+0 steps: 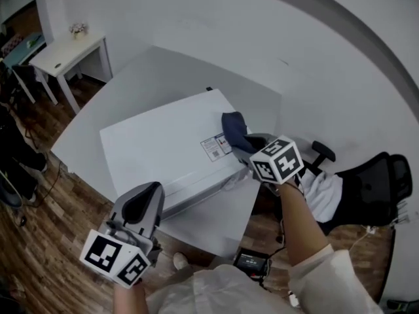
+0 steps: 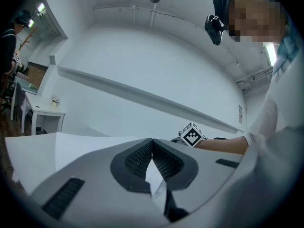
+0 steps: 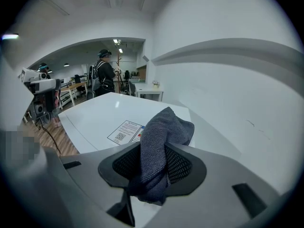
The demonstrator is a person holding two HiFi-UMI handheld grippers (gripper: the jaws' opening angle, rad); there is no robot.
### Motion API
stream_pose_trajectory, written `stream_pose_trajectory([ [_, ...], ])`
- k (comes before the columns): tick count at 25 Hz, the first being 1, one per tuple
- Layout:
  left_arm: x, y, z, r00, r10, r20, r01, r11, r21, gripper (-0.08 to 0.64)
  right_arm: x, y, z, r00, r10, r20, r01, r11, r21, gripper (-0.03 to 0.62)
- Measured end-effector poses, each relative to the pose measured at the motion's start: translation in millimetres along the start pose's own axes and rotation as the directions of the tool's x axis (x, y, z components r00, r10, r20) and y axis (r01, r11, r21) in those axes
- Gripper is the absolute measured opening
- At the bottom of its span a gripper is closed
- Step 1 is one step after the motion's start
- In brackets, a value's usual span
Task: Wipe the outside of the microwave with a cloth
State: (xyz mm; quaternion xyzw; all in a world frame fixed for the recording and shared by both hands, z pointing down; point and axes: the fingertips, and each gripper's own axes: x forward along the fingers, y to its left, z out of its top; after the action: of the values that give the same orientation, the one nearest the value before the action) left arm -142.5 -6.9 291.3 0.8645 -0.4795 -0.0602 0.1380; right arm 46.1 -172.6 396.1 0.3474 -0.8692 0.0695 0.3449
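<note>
Wooden flooring [image 1: 59, 241] is seen at the lower left of the head view; at centre, a dark blue terry cloth [image 1: 234, 131] is held over the boxy white microwave [image 1: 163, 149] by the right gripper [image 1: 249, 146]. In the left gripper view, the left gripper [image 2: 152, 144] is seen pressed together, empty. In the right gripper view the cloth is clamped; wiping is judged mostly outstanding.

Pale table [image 1: 163, 70], white microwave [image 1: 163, 152] standing on it, wooden floor [image 1: 52, 241] beneath

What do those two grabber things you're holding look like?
The left hand-held gripper and the right hand-held gripper are smooth grey shells. Each has two jaws lined with dark, mesh-textured pads. Each also carries a white cube printed with black square markers. The person's right arm ends in a whitish sleeve.
</note>
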Motion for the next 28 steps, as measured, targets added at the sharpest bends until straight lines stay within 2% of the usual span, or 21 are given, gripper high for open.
stream_pose_trajectory([
  [8,-1,3,2,1.000,0.007,-0.008,-0.007,1.000,-0.011,0.003,-2,10,3,0.999,0.005,0.034,-0.006,1.000,0.030,0.160],
  [18,-1,1,3,1.000,0.004,-0.003,-0.004,1.000,-0.006,0.003,12,78,24,0.995,0.097,0.023,-0.097,0.995,-0.020,0.160],
  [28,-20,17,2,0.999,0.047,-0.005,-0.047,0.999,-0.012,0.003,20,146,43,0.976,0.214,0.040,-0.213,0.977,-0.025,0.161],
])
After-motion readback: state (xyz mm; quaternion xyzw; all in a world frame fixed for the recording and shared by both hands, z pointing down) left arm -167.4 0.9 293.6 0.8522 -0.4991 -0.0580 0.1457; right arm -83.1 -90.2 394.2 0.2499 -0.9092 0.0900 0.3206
